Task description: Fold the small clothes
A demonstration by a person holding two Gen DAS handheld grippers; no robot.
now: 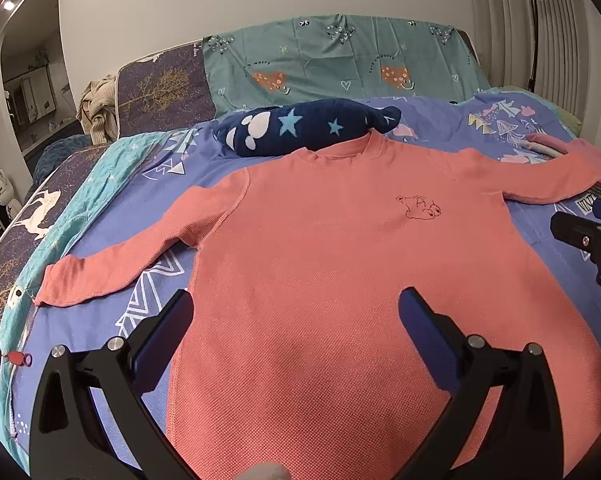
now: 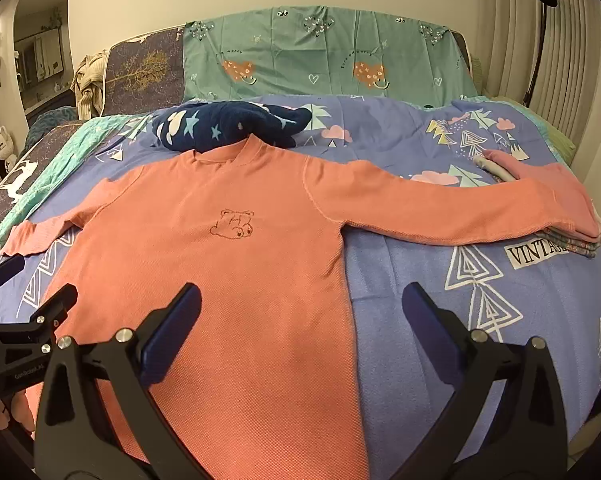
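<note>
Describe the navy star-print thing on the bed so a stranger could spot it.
Start at the purple bedspread and find the coral long-sleeve shirt spread flat on it. Just beyond its collar lies a dark navy plush bundle, the only fuzzy item, dotted with pale blue stars and white shapes.

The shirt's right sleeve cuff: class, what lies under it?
The cuff rests on a stack of folded clothes; only the stack's edges show, the rest is covered.

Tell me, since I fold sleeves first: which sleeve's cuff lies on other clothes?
The shirt's right-hand sleeve: its cuff rests on the folded clothes stack. The left-hand sleeve lies flat on the blanket.
</note>
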